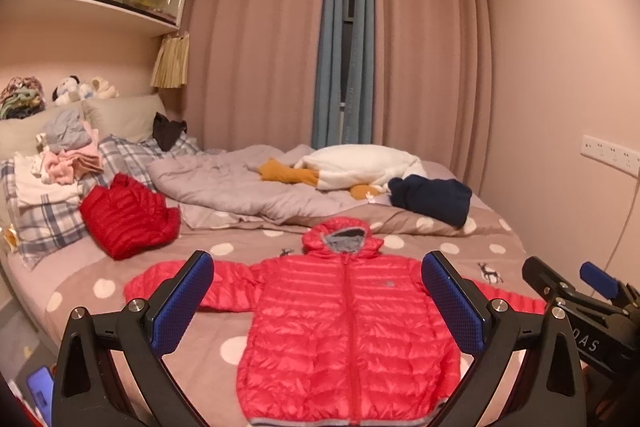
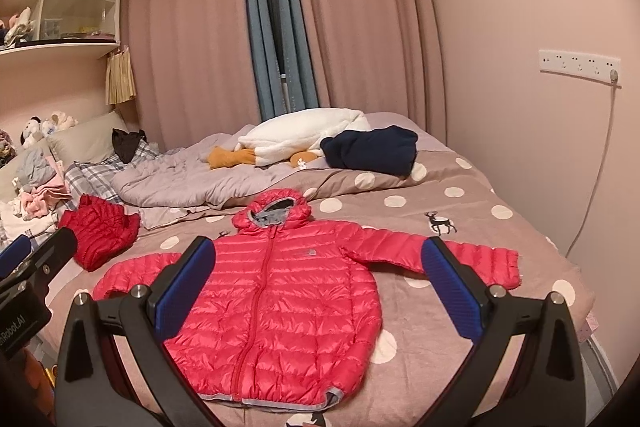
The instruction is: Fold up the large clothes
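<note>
On the bed [image 1: 448, 227], the pink jacket [image 1: 348, 331] lies flat and face up near the front edge, zip closed, hood [image 1: 340, 235] pointing toward the curtains and both sleeves spread out sideways. Nothing on it has been folded: body, sleeves and hood are all still laid open, so this looks like the very start of its fold.

Above the jacket's hem, the left gripper [image 1: 316, 303] hangs with its blue pads spread wide apart and nothing between them. Over the jacket's right side, the right gripper [image 2: 318, 291] is likewise wide apart and empty; neither touches the cloth.

Beyond the jacket's left sleeve, a red jacket [image 1: 128, 215] sits bunched into a rough bundle; I cannot tell whether that counts as folded. Past the hood lie a crumpled duvet [image 1: 224, 187], a plush toy [image 1: 360, 167] and a navy garment [image 1: 432, 199].

Left to do, by my reading: bring in each sleeve, tuck the hood, then double the body over.
</note>
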A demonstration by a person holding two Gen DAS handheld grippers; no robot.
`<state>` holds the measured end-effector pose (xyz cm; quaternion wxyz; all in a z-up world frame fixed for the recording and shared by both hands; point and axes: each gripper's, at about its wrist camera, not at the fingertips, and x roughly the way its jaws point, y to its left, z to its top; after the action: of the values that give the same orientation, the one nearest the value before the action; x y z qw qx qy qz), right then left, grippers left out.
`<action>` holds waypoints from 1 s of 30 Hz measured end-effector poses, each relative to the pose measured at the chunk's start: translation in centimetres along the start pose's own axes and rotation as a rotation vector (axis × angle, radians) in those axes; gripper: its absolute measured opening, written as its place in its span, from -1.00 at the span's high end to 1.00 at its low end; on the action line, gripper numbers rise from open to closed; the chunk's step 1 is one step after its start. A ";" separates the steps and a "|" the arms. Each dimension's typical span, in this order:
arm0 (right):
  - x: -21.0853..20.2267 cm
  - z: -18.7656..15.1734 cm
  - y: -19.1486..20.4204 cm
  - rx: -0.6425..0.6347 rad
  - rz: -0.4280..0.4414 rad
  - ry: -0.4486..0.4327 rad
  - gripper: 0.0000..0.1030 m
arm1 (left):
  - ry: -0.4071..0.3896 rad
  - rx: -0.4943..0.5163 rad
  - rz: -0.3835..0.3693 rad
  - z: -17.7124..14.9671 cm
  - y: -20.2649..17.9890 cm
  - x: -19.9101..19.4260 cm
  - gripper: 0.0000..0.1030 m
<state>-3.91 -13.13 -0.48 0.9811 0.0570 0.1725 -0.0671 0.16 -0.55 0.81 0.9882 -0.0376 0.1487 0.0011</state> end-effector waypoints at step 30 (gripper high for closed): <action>0.2 -0.8 0.7 -0.038 0.047 0.004 -1.00 | 0.007 -0.009 0.021 -0.1 0.8 -0.1 -1.00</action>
<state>-3.92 -12.35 -1.22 0.9829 0.0426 0.1742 -0.0409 0.03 0.21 0.69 0.9874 -0.0405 0.1528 0.0120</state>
